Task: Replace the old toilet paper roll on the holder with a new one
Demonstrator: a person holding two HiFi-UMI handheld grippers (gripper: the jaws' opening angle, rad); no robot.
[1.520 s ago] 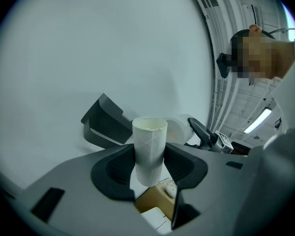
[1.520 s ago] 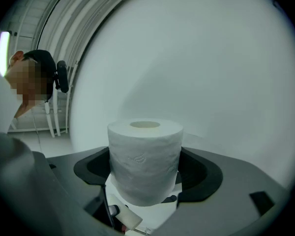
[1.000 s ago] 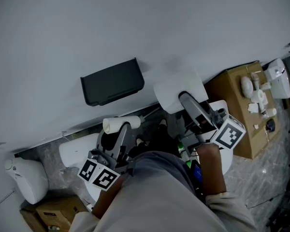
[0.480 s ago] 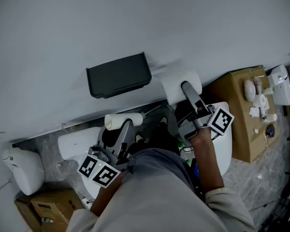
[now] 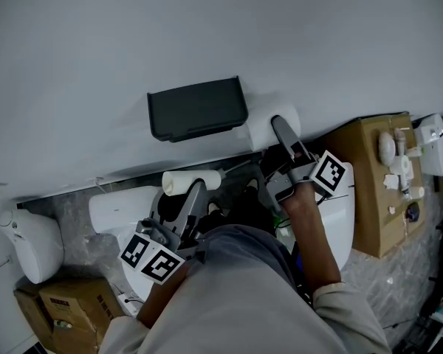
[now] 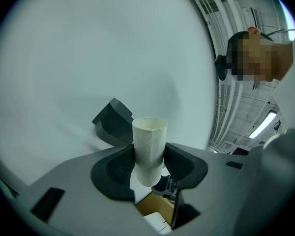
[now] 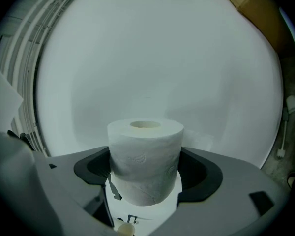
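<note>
A black toilet paper holder [image 5: 198, 109] hangs on the white wall and shows in the left gripper view as a dark holder [image 6: 112, 124] behind the jaws. My right gripper [image 5: 278, 126] is shut on a full white toilet paper roll [image 5: 266, 124], which sits close beside the holder's right end. In the right gripper view the roll [image 7: 145, 154] stands upright between the pads of my right gripper [image 7: 145, 168]. My left gripper [image 5: 195, 188] is lower and to the left, shut on an empty cardboard tube [image 5: 190, 180]. That tube [image 6: 148, 146] stands upright in my left gripper [image 6: 148, 163].
A white toilet [image 5: 111, 212] stands under the holder. A cardboard box [image 5: 365, 190] with small white items on top is at the right. A white bin [image 5: 33, 245] and another cardboard box [image 5: 55, 308] are at the lower left.
My right gripper has sunk and rolled with the new roll, which now sits nearer the holder's right end. My left gripper and the tube have kept still.
</note>
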